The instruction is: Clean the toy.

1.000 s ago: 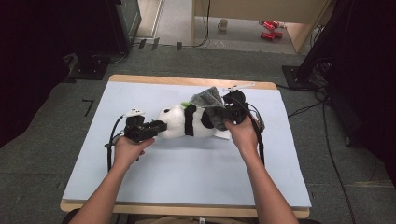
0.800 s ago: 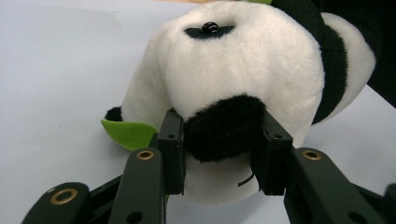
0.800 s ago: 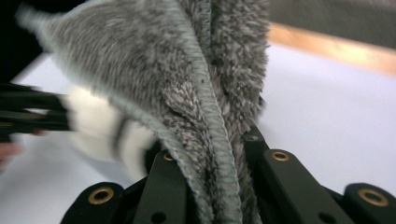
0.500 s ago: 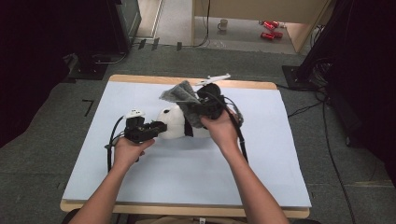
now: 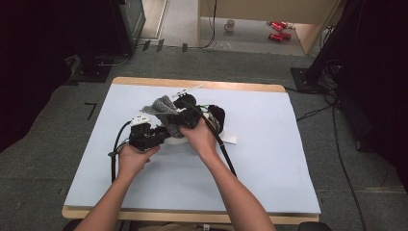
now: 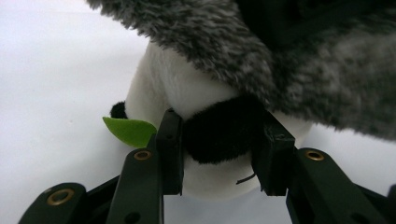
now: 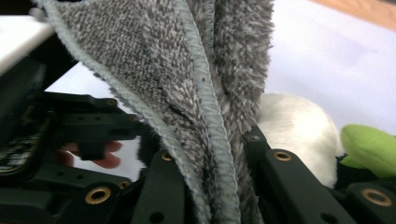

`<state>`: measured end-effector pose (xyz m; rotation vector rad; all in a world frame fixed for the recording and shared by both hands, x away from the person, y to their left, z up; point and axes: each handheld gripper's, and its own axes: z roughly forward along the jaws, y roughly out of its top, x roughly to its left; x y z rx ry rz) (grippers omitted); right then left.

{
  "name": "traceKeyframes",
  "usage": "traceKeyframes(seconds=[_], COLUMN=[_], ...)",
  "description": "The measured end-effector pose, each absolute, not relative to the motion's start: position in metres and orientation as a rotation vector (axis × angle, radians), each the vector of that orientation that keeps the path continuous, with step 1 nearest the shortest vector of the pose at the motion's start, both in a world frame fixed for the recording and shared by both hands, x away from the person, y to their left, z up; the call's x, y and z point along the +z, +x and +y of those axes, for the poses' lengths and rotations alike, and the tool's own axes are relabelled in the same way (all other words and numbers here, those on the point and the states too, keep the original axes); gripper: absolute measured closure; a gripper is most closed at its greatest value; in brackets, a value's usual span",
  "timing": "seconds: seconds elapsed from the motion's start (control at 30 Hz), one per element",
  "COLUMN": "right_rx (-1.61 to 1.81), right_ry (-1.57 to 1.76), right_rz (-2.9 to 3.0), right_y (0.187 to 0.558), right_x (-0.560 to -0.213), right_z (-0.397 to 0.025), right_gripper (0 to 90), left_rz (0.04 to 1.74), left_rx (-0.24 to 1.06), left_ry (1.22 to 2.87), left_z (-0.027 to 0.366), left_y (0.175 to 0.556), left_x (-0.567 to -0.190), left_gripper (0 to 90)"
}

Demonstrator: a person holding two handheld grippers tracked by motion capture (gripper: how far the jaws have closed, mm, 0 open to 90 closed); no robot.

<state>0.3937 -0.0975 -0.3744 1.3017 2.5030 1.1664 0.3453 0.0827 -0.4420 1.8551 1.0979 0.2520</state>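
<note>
Grey cloth (image 5: 161,109) now leftward over panda (image 5: 211,118)

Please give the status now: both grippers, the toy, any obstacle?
Left gripper shut on panda toy. Right gripper shut on grey cloth, draped over the toy. No obstacle seen.

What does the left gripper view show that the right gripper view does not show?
Left gripper view: its tongs are shut on a black part of the plush panda, beside a flat green leaf.

Right gripper view: its tongs are shut on the grey cloth, whose stitched hem shows; the other gripper and a fingertip lie behind it.

Both: grey cloth, white panda fur, something green, and the pale blue table.
</note>
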Motion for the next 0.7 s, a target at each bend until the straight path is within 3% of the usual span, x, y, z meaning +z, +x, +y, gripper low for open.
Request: traceKeyframes(seconds=[0.37, 0.7], right_rx=[1.176, 1.104], right_ry=[1.371, 1.477], right_rz=[2.463, 2.346], right_y=[0.391, 0.386], right_x=[-0.376, -0.367], right_z=[-0.139, -0.206], right_gripper=[78.2, 78.8], left_rz=[1.078, 1.06], left_rx=[0.221, 0.172], left_ry=[1.854, 1.839], left_z=[0.086, 0.091], left_y=[0.349, 0.357], left_x=[-0.446, -0.446], left_gripper=[61.0, 60.9])
